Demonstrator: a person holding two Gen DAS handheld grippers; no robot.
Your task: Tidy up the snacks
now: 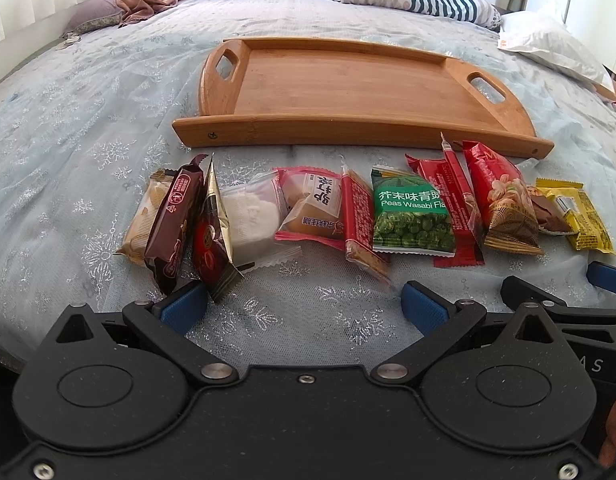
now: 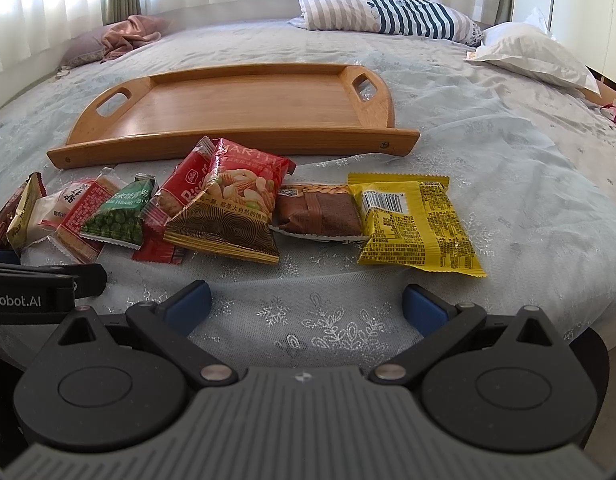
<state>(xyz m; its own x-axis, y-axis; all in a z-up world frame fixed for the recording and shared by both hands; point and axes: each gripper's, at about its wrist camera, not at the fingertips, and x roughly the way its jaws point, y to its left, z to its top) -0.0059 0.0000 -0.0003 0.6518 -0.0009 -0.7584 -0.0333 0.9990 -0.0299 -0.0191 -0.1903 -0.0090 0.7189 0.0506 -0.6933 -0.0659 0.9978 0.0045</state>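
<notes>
A row of wrapped snack packets lies on the pale blue bed just before the bare bamboo handled tray, likely staged for loading. The left gripper and right gripper both hover spread wide, empty, touching nothing.

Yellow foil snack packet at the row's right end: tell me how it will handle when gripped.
The yellow foil snack packet lies flat and slightly puffed, so it is probably light and will crumple under the fingers. Its glossy film looks slippery; pinching the crimped edge seems safer.
</notes>
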